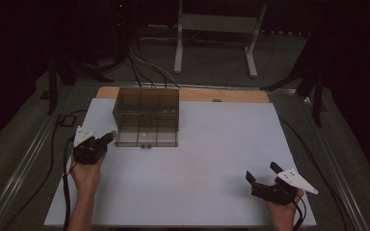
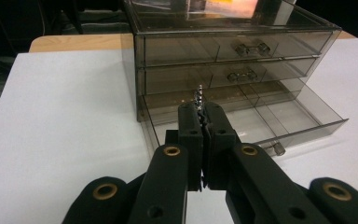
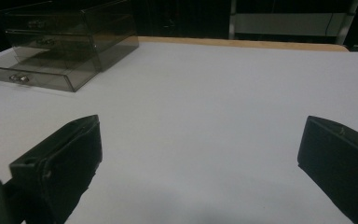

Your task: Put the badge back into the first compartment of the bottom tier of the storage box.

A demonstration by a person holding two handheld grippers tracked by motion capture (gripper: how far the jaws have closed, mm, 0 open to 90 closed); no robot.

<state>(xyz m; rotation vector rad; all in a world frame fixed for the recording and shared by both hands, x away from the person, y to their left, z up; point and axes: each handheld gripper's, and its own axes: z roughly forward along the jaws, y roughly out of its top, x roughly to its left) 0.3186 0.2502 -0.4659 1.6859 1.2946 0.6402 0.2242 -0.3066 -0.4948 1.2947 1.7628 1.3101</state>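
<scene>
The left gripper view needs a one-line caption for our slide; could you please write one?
Left gripper, jaws shut on a small metal piece, in front of a smoky clear drawer unit with its bottom drawer pulled open.

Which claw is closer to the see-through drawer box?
Left. The left claw sits right beside the drawer box, holding something small and shiny. The right claw is far off near the table's front corner.

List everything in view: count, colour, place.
Smoky clear plastic three-drawer organizer: one, grey-brown, far left of table; bottom drawer pulled open, upper two shut.
Small shiny twisted metal object: one, silver, pinched in left claw's tips.
White table cover: one, over a wooden tabletop.
White metal stand: one, on floor beyond table.
Left claw: black, shut, near organizer's front left corner.
Right claw: black, open, near right of table.
</scene>
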